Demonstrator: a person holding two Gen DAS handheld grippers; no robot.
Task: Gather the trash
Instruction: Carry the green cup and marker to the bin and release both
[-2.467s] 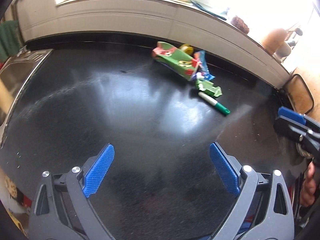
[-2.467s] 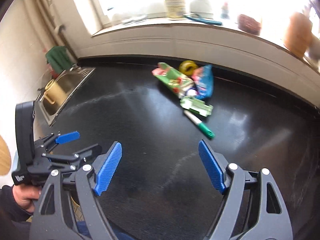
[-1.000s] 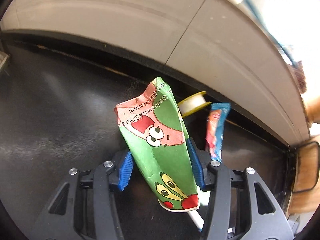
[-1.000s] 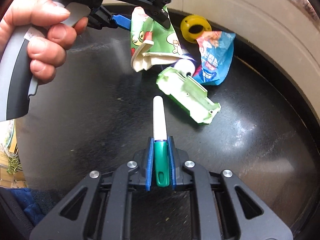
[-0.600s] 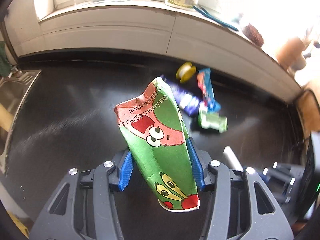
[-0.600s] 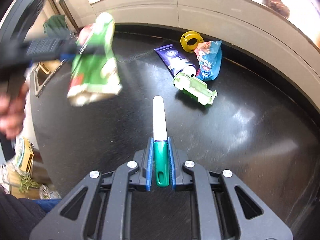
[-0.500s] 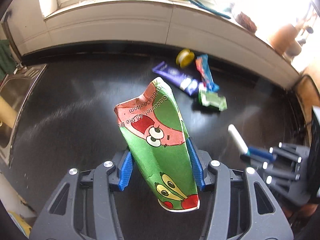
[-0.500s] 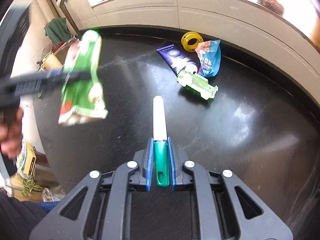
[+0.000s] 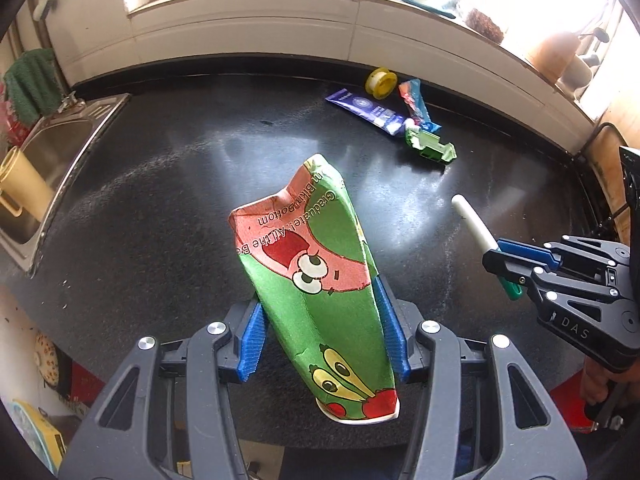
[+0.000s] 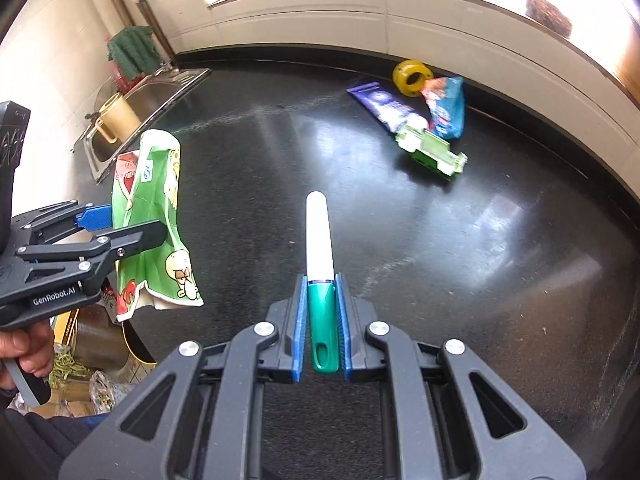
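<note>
Both loads have come up off the tabletop [image 10: 500, 280]: left tongs [image 9: 322, 332] stay clamped on the carton [image 9: 316, 280], right tongs [image 10: 320, 320] on the marker [image 10: 320, 264]. At two o'clock, tube [image 10: 386, 108], wrapper [image 10: 450, 106], spool [image 10: 412, 73] and green tray [image 10: 434, 152] remain; disposal likely comes next.

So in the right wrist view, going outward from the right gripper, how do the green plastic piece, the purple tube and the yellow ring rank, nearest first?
From the right gripper, which is shut on the marker:
1. Green plastic piece, ahead and to the right on the black counter.
2. Purple tube, just behind it.
3. Yellow ring, farthest, by the back wall.
</note>
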